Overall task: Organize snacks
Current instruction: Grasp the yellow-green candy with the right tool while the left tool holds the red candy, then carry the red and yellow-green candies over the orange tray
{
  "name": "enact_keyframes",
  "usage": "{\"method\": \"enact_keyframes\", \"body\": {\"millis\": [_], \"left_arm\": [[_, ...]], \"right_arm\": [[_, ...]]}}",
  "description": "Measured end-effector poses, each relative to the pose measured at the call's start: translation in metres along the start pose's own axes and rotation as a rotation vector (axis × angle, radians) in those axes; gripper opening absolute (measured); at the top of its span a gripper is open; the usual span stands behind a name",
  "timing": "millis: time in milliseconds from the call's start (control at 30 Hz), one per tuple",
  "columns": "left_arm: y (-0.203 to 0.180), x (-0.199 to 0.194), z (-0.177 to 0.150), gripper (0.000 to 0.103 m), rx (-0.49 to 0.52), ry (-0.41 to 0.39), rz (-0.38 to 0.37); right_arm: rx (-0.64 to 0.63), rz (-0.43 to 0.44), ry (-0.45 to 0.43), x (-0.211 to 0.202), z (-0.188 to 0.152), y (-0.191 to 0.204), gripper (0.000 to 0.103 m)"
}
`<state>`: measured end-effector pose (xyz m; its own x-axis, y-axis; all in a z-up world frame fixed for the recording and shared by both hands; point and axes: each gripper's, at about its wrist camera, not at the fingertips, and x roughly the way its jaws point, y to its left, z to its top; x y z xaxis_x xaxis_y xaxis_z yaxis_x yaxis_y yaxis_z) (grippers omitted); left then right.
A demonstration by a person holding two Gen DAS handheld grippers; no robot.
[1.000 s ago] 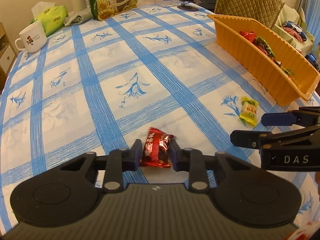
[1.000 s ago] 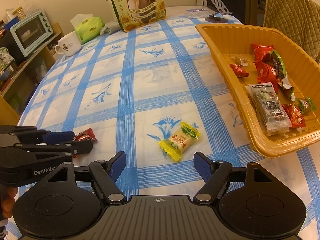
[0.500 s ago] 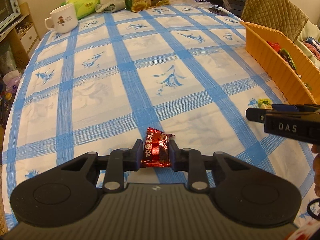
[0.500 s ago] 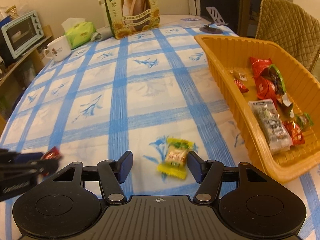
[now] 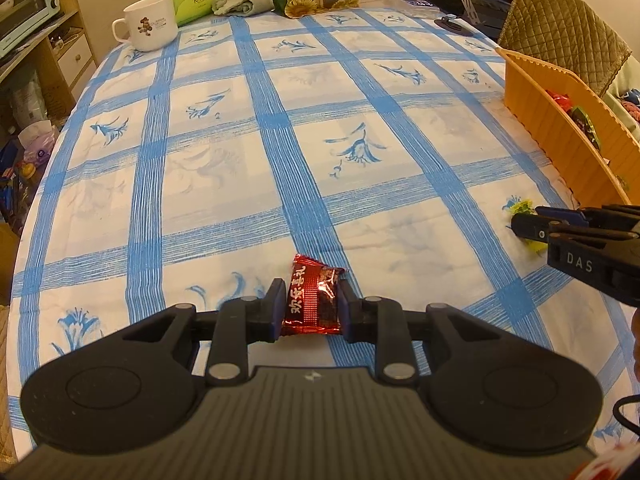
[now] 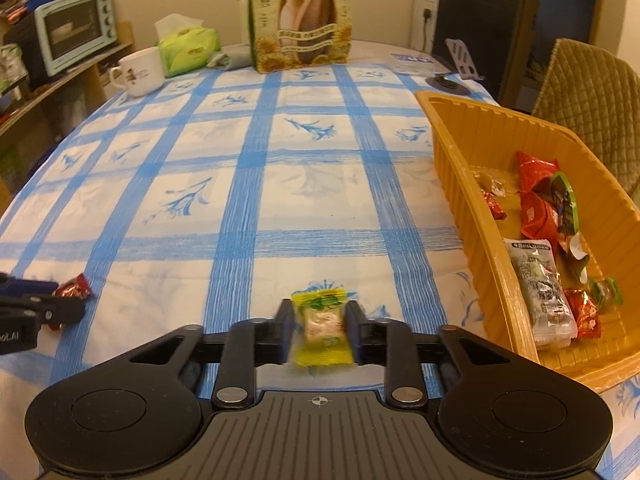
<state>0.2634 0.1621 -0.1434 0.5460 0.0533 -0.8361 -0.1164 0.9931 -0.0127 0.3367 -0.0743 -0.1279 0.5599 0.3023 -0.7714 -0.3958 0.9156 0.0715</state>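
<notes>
My left gripper (image 5: 310,306) is shut on a red foil candy (image 5: 314,300) just above the blue-checked tablecloth; it also shows at the left edge of the right wrist view (image 6: 72,290). My right gripper (image 6: 320,322) is shut on a yellow-wrapped candy (image 6: 322,322), low over the cloth; it appears from the side in the left wrist view (image 5: 528,222). The orange tray (image 6: 472,216) with several snack packets (image 6: 540,284) stands to the right of both grippers, and its wall shows in the left wrist view (image 5: 560,128).
At the table's far end stand a sunflower-seed bag (image 6: 302,20), a white mug (image 6: 140,72), a green tissue pack (image 6: 188,50) and a grey cloth (image 5: 238,4). A quilted chair (image 6: 592,100) is behind the tray. A shelf with a toaster oven (image 6: 70,28) is left.
My right gripper closed on the yellow candy, which lay loose on the cloth before. My left gripper kept its hold on the red candy and turned its view left, away from the tray.
</notes>
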Motion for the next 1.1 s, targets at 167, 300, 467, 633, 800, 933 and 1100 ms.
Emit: {"method": "enact_keyframes", "body": {"millis": [167, 300, 467, 633, 800, 933, 1100], "left_arm": [[-0.004, -0.006, -0.003, 0.024, -0.009, 0.001, -0.006], [-0.008, -0.013, -0.006, 0.024, -0.01, -0.004, -0.009], [-0.015, -0.026, -0.009, 0.024, -0.012, -0.018, -0.012], [-0.024, -0.041, -0.012, 0.024, -0.011, -0.035, -0.018], [-0.038, -0.057, -0.014, 0.024, -0.005, -0.054, -0.031], [-0.053, -0.073, -0.016, 0.024, 0.007, -0.072, -0.043], [-0.079, -0.093, -0.016, 0.024, 0.031, -0.099, -0.077]], "right_arm": [[-0.018, 0.043, 0.026, -0.004, -0.002, -0.001, 0.021], [-0.009, 0.09, 0.052, -0.01, -0.004, -0.003, 0.021], [0.008, 0.143, 0.075, -0.021, -0.009, -0.005, 0.021], [0.027, 0.191, 0.073, -0.038, -0.012, -0.01, 0.021], [0.046, 0.229, 0.058, -0.06, -0.013, -0.02, 0.021], [0.062, 0.255, 0.041, -0.079, -0.013, -0.031, 0.021], [0.082, 0.282, 0.019, -0.104, -0.015, -0.052, 0.021]]}}
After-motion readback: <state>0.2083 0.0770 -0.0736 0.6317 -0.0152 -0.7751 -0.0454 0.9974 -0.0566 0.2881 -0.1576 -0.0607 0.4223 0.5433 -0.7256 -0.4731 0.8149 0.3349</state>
